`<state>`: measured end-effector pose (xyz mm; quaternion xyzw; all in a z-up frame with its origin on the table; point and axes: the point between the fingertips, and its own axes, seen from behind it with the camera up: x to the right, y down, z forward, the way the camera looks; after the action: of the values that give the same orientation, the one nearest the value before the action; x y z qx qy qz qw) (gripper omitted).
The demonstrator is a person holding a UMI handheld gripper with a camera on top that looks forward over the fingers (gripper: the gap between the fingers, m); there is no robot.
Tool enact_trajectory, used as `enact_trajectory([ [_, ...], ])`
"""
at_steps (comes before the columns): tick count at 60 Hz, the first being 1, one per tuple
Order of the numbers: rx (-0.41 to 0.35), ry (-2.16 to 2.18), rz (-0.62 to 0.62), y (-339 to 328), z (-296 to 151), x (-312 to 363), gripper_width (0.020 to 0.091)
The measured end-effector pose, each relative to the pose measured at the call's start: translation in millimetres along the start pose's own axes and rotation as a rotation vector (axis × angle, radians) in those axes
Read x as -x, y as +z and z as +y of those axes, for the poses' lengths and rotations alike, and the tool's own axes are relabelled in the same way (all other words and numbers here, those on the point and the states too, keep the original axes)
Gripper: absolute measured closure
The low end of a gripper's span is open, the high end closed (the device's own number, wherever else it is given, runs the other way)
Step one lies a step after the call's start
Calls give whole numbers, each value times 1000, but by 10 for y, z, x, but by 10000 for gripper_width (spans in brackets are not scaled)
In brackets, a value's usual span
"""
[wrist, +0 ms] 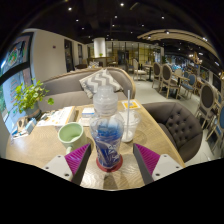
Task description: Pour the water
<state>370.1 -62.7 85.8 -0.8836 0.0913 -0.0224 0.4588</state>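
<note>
A clear plastic water bottle [106, 125] with a blue label and a pale cap stands upright on a red coaster [97, 166] on the wooden table [40, 150]. My gripper [110, 163] is open. The bottle's base stands between the magenta pads [76, 160], with a gap on each side. Just behind the bottle to the right stands a clear glass [129, 122]. A small green bowl [70, 133] sits on the table ahead of the left finger.
A potted plant [30, 97] stands at the table's far left. Beyond the table is a grey sofa with a zigzag cushion [100, 80]. A dark tufted chair [180, 125] flanks the table's right side. Café tables and chairs [185, 85] fill the background.
</note>
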Motion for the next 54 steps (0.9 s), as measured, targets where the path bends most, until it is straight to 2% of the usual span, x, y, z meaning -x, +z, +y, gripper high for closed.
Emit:
enact_trajectory([
  [23,58,-57,9,-1776,-143,456,246],
  [32,43,-52,8,-2412,-83,729,249],
  [54,31,-81,11,-2989,118,1018,251],
])
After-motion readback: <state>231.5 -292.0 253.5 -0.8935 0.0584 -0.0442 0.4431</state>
